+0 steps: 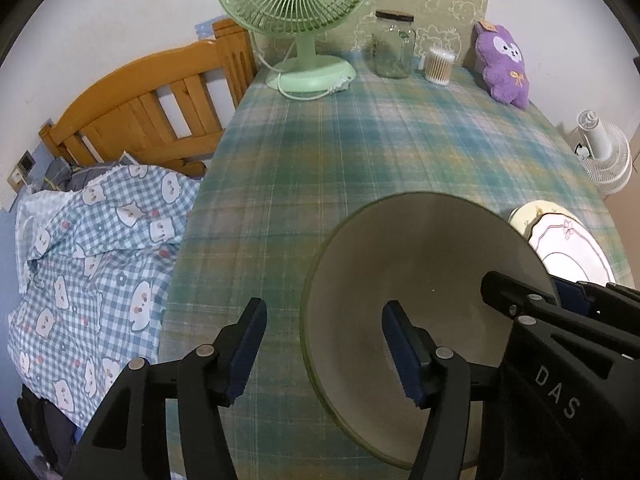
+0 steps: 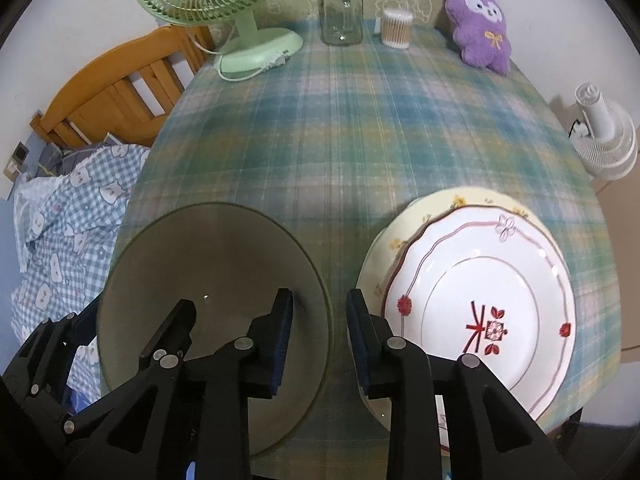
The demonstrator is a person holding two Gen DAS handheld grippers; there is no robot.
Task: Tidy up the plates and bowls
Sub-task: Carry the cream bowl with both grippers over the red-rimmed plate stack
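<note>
Jaws apart astride bowl (image 1: 420, 264) rim; only right wrist shows whole plate (image 2: 480, 312)

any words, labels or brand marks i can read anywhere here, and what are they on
"DAS": raised letters on the black body of the right hand-held gripper, seen from the left wrist view.
White plate: a red mark in its middle that looks like a character, which I cannot read with certainty.
Tag on the purple plush toy: too small to read.
Nothing else legible.

Green fan (image 1: 294, 4), jar (image 1: 393, 45), purple plush (image 1: 503, 65)
</note>
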